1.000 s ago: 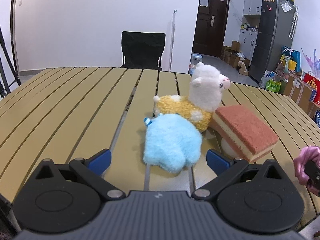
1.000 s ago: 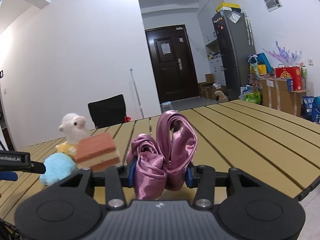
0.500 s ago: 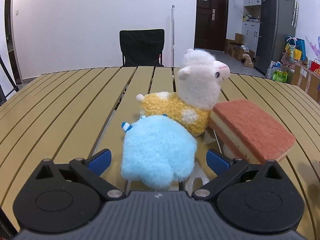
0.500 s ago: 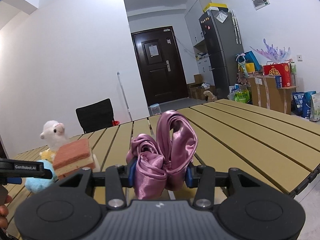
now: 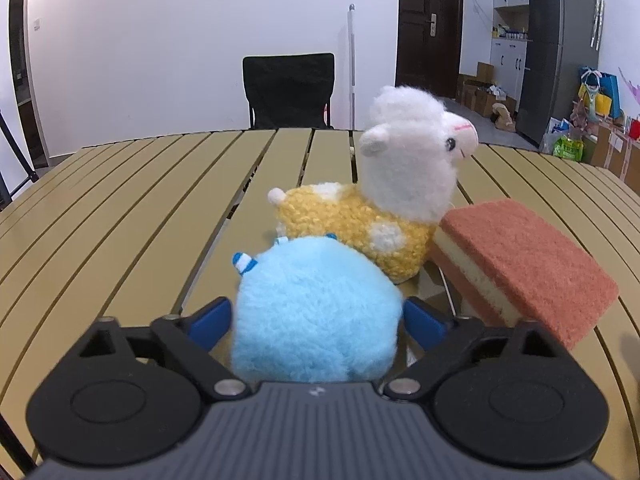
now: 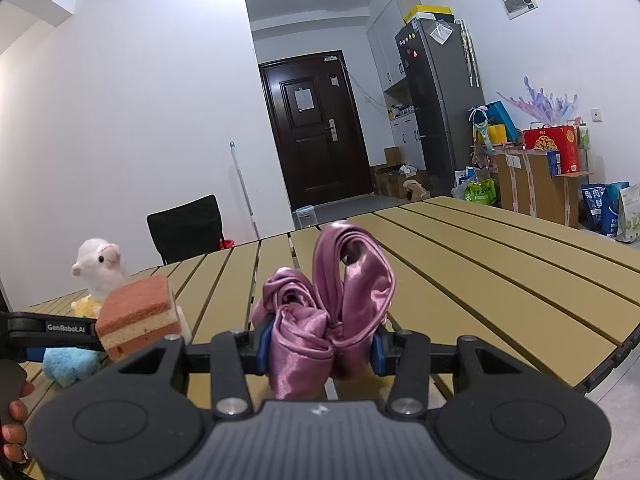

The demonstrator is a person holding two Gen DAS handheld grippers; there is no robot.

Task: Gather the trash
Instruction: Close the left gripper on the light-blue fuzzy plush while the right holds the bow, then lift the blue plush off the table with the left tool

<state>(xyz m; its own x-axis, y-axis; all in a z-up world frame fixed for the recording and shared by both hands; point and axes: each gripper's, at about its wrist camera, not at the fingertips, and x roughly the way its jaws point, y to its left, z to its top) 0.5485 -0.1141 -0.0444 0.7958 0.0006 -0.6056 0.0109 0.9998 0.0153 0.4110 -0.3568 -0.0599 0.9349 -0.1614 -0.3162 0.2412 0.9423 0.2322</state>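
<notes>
Since a second ago, the left gripper (image 5: 316, 320) has closed in around the fluffy blue plush (image 5: 316, 312); its blue fingers (image 5: 210, 318) now sit just beside the toy's flanks, whether they press it cannot be told. The plush is a rounded, long-piled lump lying on the slatted tan table (image 5: 120, 216), a small striped tab at its far left. Just behind it stands a woolly alpaca toy (image 5: 384, 204), white curly head turned right, nubbly yellow body. To the right a rectangular sponge (image 5: 520, 264) with a coarse rust-coloured top leans tilted, its long axis running away to the left. The right gripper (image 6: 318, 346) is clamped on a shiny, crumpled pink satin cloth (image 6: 328, 304) that loops upright above the jaws.
</notes>
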